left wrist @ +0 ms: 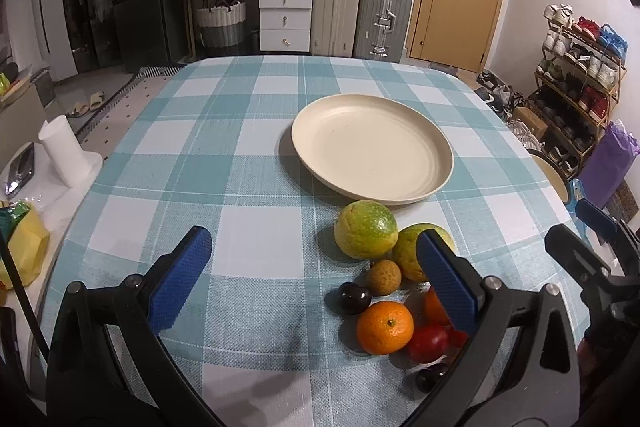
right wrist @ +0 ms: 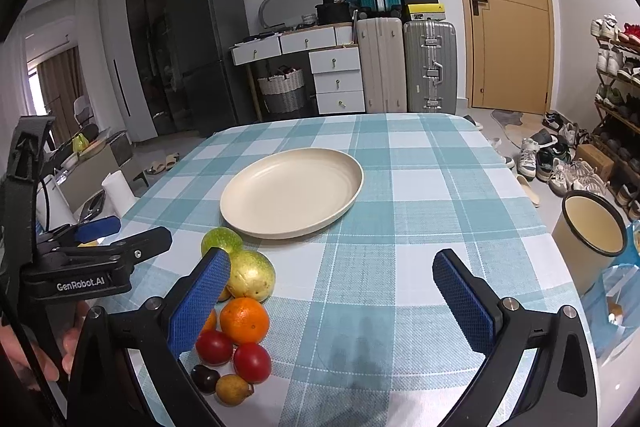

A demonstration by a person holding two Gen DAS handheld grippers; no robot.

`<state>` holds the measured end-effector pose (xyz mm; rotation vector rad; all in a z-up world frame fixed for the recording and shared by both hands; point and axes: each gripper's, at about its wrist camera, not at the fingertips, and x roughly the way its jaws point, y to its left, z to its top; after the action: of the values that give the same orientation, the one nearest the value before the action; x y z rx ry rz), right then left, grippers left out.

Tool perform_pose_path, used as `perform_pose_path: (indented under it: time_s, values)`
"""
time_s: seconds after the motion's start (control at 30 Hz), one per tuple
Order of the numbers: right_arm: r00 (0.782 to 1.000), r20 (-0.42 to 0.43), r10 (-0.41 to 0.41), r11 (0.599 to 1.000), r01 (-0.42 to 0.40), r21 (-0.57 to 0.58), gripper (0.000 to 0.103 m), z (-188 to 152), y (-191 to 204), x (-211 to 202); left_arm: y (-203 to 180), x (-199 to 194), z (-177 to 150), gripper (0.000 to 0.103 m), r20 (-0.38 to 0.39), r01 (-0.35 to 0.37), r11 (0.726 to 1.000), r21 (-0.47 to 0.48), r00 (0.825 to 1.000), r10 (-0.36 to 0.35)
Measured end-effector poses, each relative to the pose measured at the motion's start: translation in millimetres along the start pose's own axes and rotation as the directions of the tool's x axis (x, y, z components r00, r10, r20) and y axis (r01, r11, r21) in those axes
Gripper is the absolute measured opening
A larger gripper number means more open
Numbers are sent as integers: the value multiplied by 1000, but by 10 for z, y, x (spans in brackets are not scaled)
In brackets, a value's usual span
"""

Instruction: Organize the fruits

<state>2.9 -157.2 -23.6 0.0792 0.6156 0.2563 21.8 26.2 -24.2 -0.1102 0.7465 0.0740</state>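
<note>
A cream plate [left wrist: 372,151] sits empty on the checked tablecloth; it also shows in the right wrist view [right wrist: 292,193]. A cluster of fruit lies in front of it: two green-yellow round fruits [left wrist: 366,229], an orange [left wrist: 385,327], a brown lychee-like fruit [left wrist: 383,277], red tomatoes [left wrist: 427,343] and dark plums [left wrist: 353,298]. In the right wrist view the orange [right wrist: 244,320], tomatoes [right wrist: 252,362] and a small pear-like fruit [right wrist: 233,389] show. My left gripper [left wrist: 316,283] is open, low over the table left of the fruit. My right gripper [right wrist: 332,301] is open, right of the fruit. Both are empty.
A cream enamel mug [right wrist: 592,231] stands at the table's right edge. A paper roll [left wrist: 64,155] and a yellow bag [left wrist: 24,247] lie off the left edge. Suitcases [left wrist: 362,15], drawers and a shoe rack [left wrist: 580,67] stand beyond the table.
</note>
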Motion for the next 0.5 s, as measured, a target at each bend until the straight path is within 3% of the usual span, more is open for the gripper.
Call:
perform_pose_path:
  time_s: [0.5]
  values:
    - [1000, 5, 27, 1000, -27, 1, 103, 33, -22, 151, 0, 168, 44, 102, -21, 12, 1000, 10, 1000, -12]
